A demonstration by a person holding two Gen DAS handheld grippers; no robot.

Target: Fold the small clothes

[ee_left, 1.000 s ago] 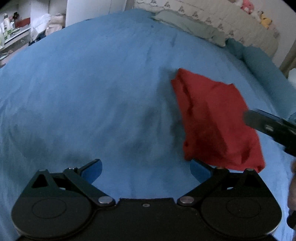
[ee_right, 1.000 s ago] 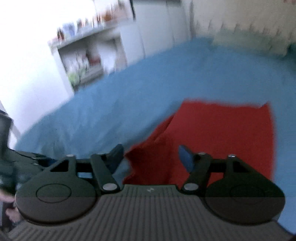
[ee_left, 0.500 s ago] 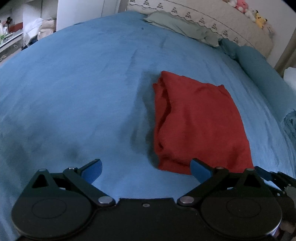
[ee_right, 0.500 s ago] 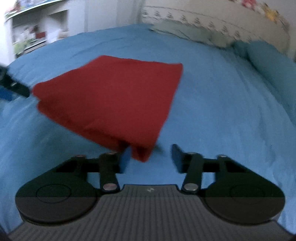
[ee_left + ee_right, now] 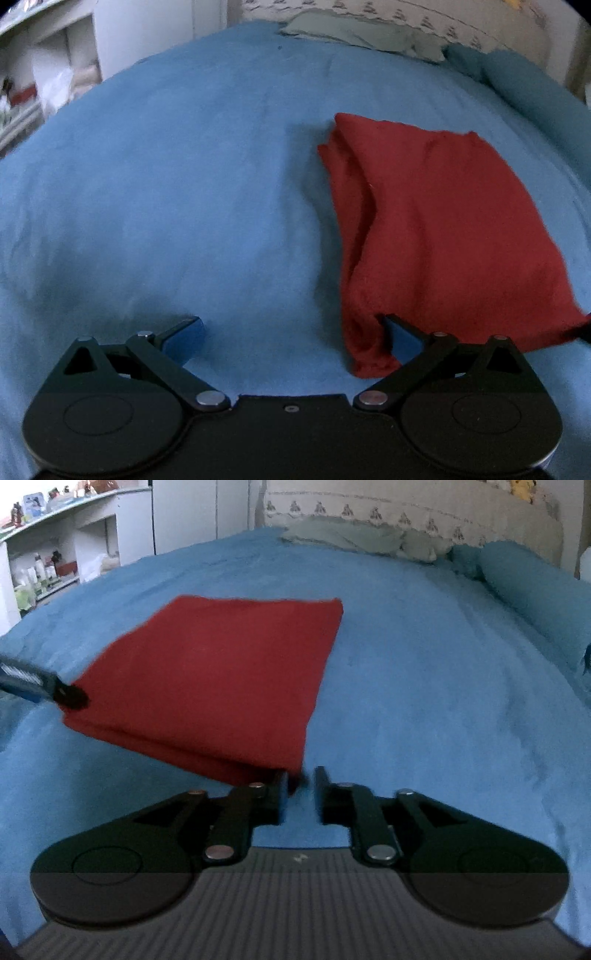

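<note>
Red cloth (image 5: 436,236), already folded into a rough rectangle, lies flat on the blue bedspread (image 5: 184,184), toward the near edge of the bed and well short of the pillows (image 5: 354,539) at the head end.

Right gripper (image 5: 301,790): jaws have just been closing and now stand narrow, with the cloth's near right corner at the left finger. Some blue still shows between the pads; whether they actually pinch the fabric, I cannot tell. The picture is smeared just there.

Left gripper (image 5: 291,336): jaws spread wide, released, holding nothing. Its right finger (image 5: 400,332) sits at the cloth's near left corner, over the bunched layered edge; its left finger rests over bare bedspread. In the right wrist view one blue fingertip of this gripper (image 5: 29,679) shows at that same corner of the cloth.

Outward: the cloth's far edge lies straight, its left side shows stacked, slightly rumpled layers. Shelves (image 5: 48,572) stand beyond the bed's far left corner.

Step in hand, as I judge it: taking both near corners for another fold. Next move calls for the left jaws to shift over the corner and close through all layers, then both hands to lift evenly and carry the near edge to the far edge.
</note>
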